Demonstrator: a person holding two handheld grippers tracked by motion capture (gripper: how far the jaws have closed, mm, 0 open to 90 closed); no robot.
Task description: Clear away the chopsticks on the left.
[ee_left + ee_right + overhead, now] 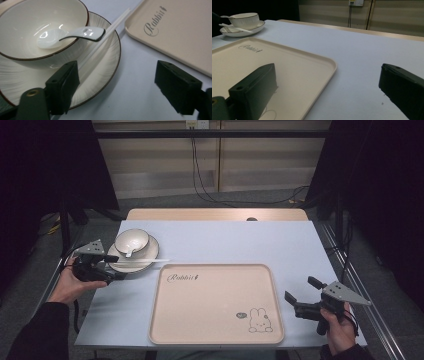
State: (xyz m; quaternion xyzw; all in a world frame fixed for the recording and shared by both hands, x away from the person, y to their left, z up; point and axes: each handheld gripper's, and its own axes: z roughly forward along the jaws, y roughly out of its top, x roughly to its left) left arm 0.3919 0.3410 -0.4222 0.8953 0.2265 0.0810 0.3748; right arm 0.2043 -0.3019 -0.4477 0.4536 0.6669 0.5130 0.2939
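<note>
A white bowl (131, 240) (30, 15) with a dark rim stands on a ribbed white plate (150, 251) (100, 65) at the table's left. A white spoon (82, 33) rests in the bowl with its handle over the rim. White chopsticks (150, 261) (110, 30) lie across the plate's near side, tips toward the tray. My left gripper (116, 268) (117, 72) is open at the plate's near edge, one jaw above the plate and the other above the cloth. My right gripper (300, 289) (327, 72) is open and empty beside the tray's right edge.
A beige tray (215, 305) (287, 65) marked "Rabbit", with a bunny drawing, lies empty at the front middle of the pale blue table (240, 240). The table's front edge runs just below the tray. Dark curtains flank the scene and cables hang at the back.
</note>
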